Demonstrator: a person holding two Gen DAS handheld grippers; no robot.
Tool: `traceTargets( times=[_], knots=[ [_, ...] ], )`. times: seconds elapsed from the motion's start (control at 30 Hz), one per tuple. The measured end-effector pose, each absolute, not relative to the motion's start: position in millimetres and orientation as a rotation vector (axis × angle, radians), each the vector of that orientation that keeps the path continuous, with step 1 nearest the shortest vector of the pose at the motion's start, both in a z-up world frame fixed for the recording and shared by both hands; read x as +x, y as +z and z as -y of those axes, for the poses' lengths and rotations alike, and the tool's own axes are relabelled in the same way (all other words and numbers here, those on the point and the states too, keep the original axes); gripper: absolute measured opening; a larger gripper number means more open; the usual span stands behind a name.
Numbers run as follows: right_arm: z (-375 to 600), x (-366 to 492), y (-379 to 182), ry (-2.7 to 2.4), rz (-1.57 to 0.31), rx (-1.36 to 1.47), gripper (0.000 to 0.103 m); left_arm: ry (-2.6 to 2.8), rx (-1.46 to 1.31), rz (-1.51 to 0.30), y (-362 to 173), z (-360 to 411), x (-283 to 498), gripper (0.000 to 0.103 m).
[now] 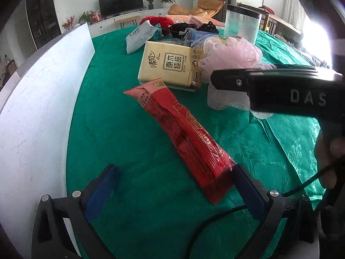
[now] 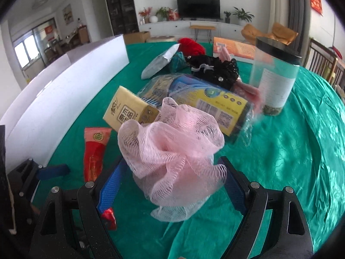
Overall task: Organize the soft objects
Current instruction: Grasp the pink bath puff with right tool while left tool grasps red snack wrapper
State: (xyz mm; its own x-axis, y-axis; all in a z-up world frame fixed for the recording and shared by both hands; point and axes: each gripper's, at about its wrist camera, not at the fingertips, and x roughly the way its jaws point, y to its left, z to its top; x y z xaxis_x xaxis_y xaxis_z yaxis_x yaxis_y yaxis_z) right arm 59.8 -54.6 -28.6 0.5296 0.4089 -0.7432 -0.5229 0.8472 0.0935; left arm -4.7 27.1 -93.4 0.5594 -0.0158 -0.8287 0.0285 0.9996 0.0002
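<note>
Right claw (image 2: pixel 172 185) grips pink mesh pouf (image 2: pixel 172 151); left claw (image 1: pixel 172 185) wide (red packet (image 1: pixel 183 138) touching one finger).

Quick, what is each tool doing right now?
Left tool: open, holding nothing; long red plastic packet lies between its fingers.
Right tool: around the pink mesh bath puff; grip cannot be told.

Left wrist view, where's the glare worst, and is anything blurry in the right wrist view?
Left wrist view: daylight from the window blows out the upper right edge; the white board bows into a curve from fisheye distortion. Right wrist view: the pink mesh bath pouf between the right gripper fingers is fairly sharp, while the clear jar looks smeared and soft.
</note>
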Motion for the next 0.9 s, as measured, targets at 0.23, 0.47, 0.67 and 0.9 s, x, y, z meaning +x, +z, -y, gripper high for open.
traceTargets(
  times=[0.23, 0.47, 0.67, 0.9],
  knots=[
    [88.9, 46.2, -26.6, 0.508, -0.861, -0.073, 0.044, -0.027, 0.007, -0.975, -93.9, -28.0, -6.3, 0.103],
    [179.6, 30.7, -20.7, 0.220, -0.762, 0.137, 0.044, -0.039, -0.039, -1.013, -88.1, -34.5, -2.3, 0.103],
    [231.6, 33.0, -25.5, 0.105, -0.756, 0.364, 0.064, -0.115, -0.248, -0.954, -67.2, -52.3, 4.0, 0.103],
    [224.4, 36.3, -25.2, 0.120, -0.724, 0.367, 0.069, -0.066, -0.190, -1.027, -80.2, -35.7, 31.9, 0.090]
  ],
)
